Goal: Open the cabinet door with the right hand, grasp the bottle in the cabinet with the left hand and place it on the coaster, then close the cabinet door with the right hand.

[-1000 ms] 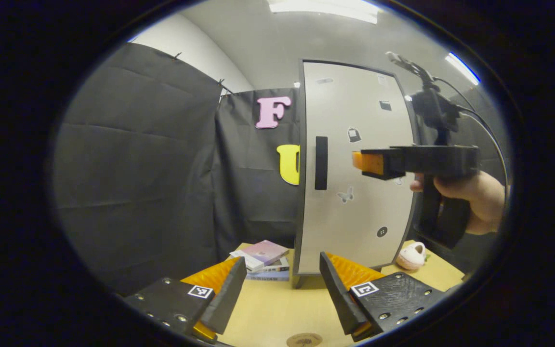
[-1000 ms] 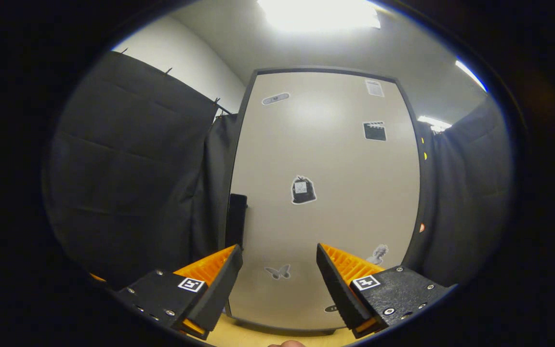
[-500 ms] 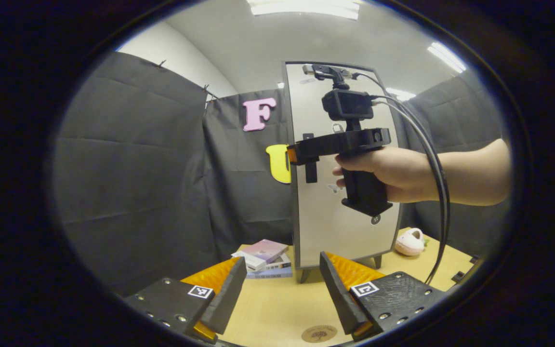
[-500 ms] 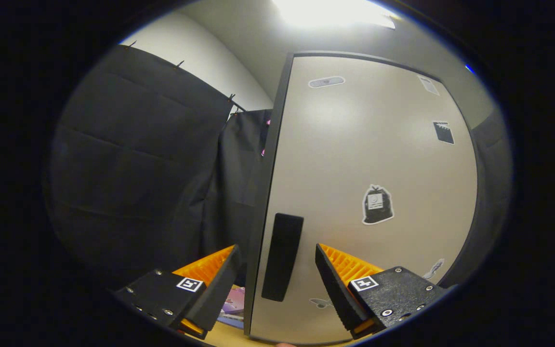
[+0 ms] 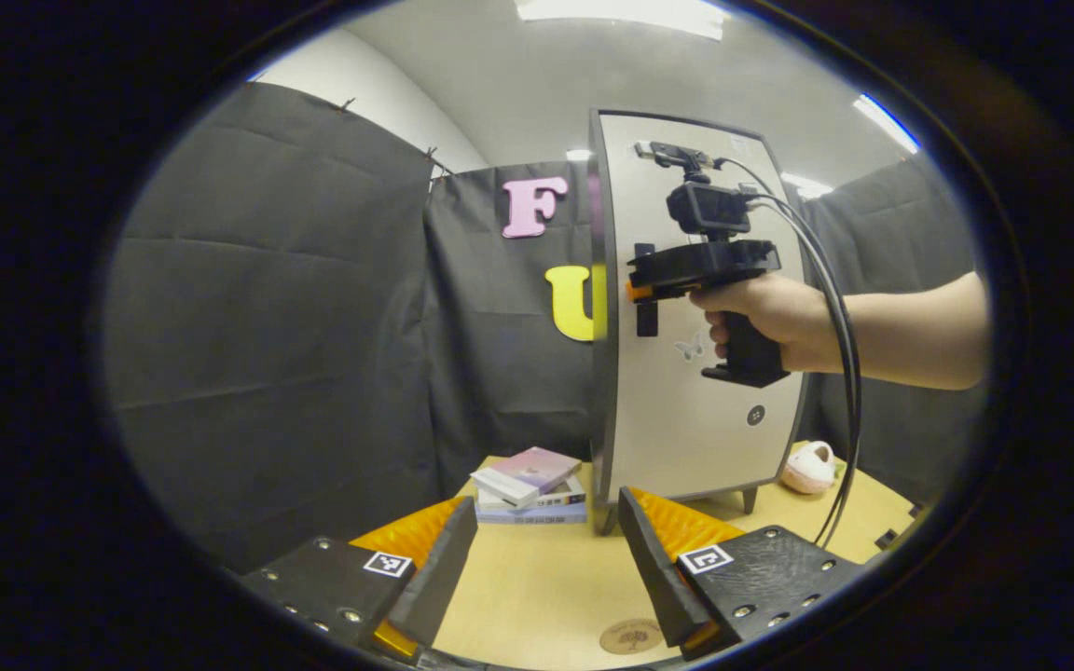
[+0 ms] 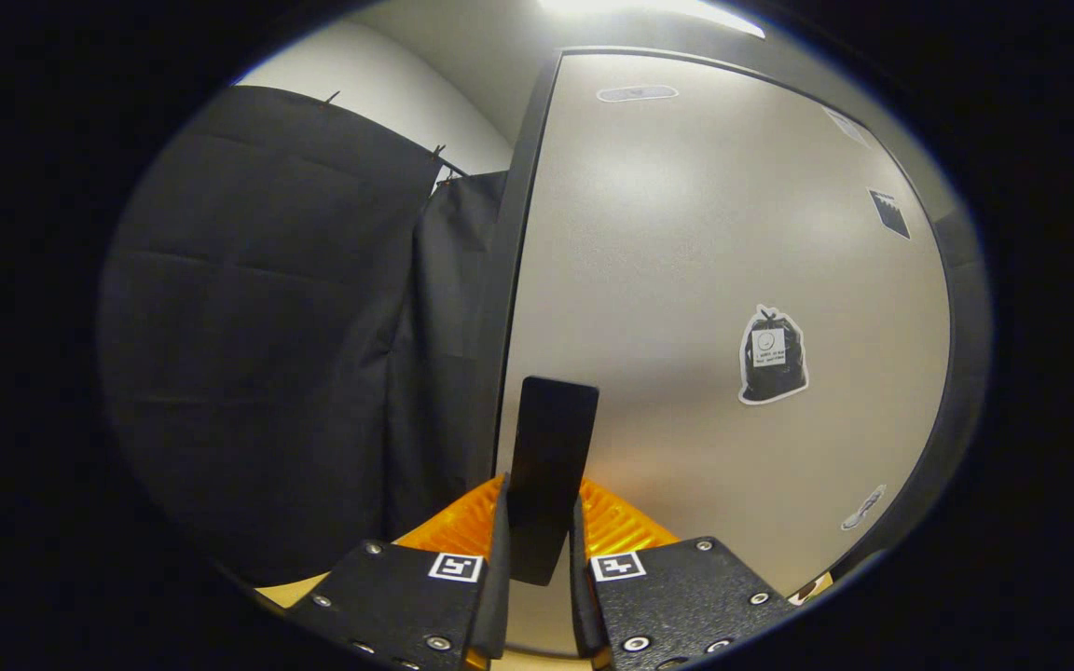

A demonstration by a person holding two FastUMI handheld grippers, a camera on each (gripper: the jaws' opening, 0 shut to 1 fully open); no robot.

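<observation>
Black door handle (image 6: pixel 548 466), rigid vertical bar, sitting between right gripper (image 6: pixel 537 550) jaws, both fingers clamping it. Cabinet door (image 6: pixel 705 308) looking stiff, light; gripping handle mid-length seems soundest. Left gripper (image 5: pixel 546 550) idling, jaws spread, coaster (image 5: pixel 632 636) just below them.

This is a staged recording booth, not a lived-in room — black cloth (image 5: pixel 267 308) hangs pinned as walls on all sides of a pale wooden table (image 5: pixel 537 587). On that table stands a small grey cabinet with a dark frame and sticker-dotted door (image 5: pixel 695 410), raised on short legs. Left of the cabinet lies a short stack of books (image 5: pixel 530 485); right of it sits a pink-and-white plush toy (image 5: pixel 807 468). Above the cabinet runs a plain white ceiling with strip lights (image 5: pixel 621 9) — household props on a set.
</observation>
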